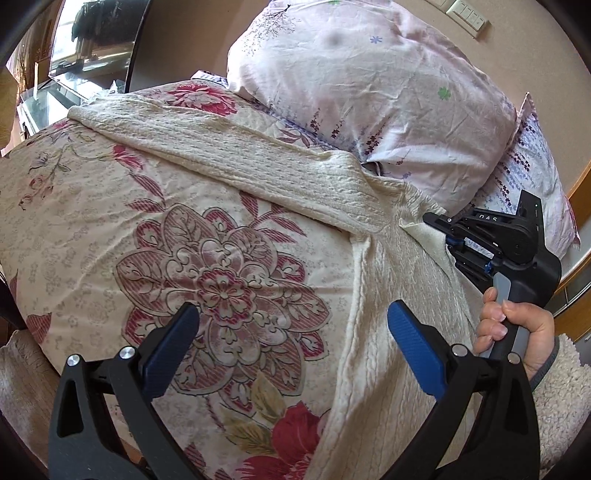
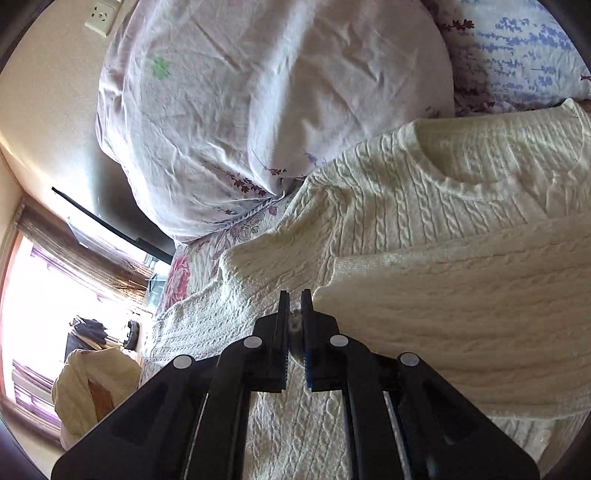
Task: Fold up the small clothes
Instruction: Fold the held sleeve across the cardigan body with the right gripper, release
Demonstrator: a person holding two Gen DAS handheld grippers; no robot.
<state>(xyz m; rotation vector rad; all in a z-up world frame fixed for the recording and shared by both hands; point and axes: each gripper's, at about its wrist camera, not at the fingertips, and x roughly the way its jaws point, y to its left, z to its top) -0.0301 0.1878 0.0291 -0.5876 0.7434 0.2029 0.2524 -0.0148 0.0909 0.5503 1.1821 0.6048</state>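
Observation:
A cream cable-knit sweater [image 1: 391,295] lies on a floral bedspread [image 1: 110,221], one sleeve [image 1: 207,144] stretched out to the far left. My left gripper [image 1: 291,332] is open and empty above the bedspread, beside the sweater's left edge. My right gripper [image 1: 447,236], held in a hand, sits at the sweater's right side. In the right wrist view the right gripper [image 2: 294,299] is shut on a fold of the sweater [image 2: 424,229], with knit pinched between the pads. The neckline [image 2: 476,184] lies ahead to the right, and a folded-over layer [image 2: 461,314] lies on the right.
Two pale floral pillows [image 1: 362,81] are stacked at the head of the bed, right behind the sweater. A wall with sockets [image 1: 469,14] is beyond. A window and furniture [image 2: 55,295] stand off the bed's far side.

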